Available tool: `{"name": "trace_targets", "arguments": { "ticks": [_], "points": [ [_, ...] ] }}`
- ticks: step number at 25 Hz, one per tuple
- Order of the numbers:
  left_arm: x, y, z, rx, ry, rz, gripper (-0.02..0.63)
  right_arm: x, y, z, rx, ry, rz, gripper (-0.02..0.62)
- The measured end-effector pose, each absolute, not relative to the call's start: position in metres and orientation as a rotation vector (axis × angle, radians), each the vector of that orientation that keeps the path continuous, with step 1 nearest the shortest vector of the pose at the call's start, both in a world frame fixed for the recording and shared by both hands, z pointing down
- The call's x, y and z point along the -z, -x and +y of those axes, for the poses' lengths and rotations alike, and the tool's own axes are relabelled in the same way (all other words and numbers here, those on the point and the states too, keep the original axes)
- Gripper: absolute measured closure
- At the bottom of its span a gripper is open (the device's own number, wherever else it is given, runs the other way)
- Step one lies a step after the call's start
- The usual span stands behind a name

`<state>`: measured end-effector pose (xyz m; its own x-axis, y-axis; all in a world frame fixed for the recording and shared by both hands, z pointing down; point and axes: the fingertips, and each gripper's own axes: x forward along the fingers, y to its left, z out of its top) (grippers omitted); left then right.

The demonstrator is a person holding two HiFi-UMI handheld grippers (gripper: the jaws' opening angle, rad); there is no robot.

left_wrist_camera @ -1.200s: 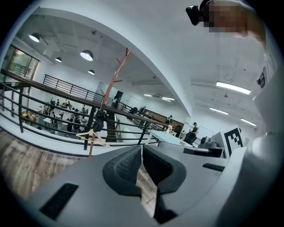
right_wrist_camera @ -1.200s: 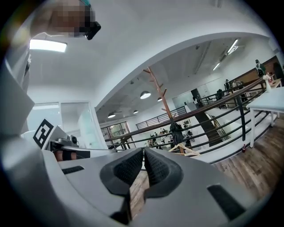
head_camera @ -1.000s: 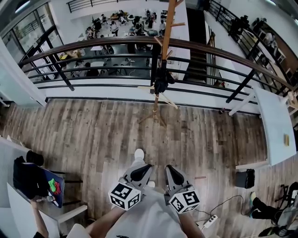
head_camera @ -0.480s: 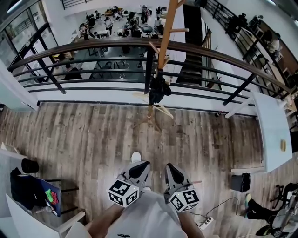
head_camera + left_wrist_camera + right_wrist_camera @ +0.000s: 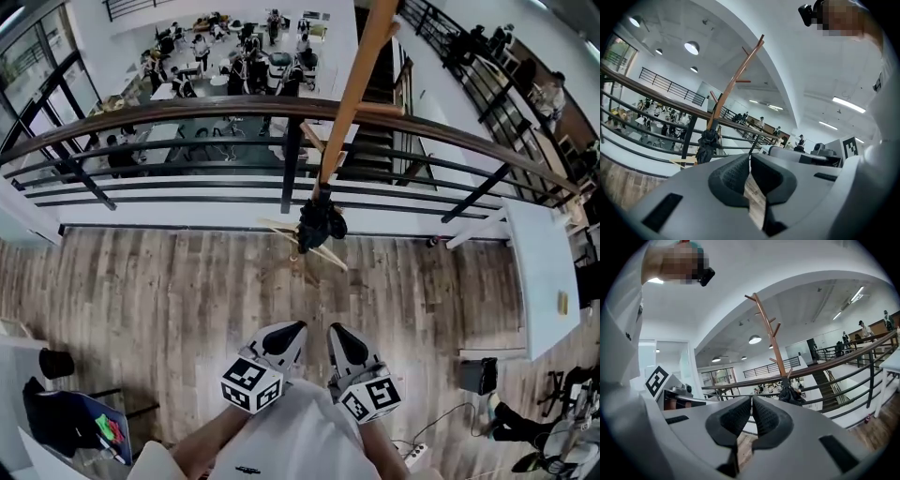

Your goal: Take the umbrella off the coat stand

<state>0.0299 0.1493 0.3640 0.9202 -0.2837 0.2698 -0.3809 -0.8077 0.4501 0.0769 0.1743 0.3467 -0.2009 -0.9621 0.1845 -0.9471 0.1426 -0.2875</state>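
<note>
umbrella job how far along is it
Done: nothing; the umbrella hangs on the coat stand by the railing. In hand: left gripper and right gripper are shut, empty, short of the stand. Left: reach it, grip the umbrella, lift it off.

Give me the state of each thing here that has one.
stand: upright.
umbrella: furled, hanging on the stand.
left tongs: shut, empty.
right tongs: shut, empty.
</note>
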Motion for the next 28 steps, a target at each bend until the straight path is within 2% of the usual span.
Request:
{"name": "trace_targets", "arguments": {
  "ticks": [9,20,28],
  "points": [
    [-0.374,-0.030,0.055,-0.236,-2.638,-0.444,0.578,-0.355,-0.078,0.082,0.510,2.003,2.284,0.558],
    [-0.381,-0.014,0.024,-0.203,-2.653,-0.522,0.577,-0.357,-0.071,0.055,0.525,2.001,2.332,0.557],
    [-0.409,-0.060,-0.014,-0.185,-2.652,-0.522,0.577,-0.374,-0.126,0.022,0.527,2.077,2.278,0.558]
  ]
}}
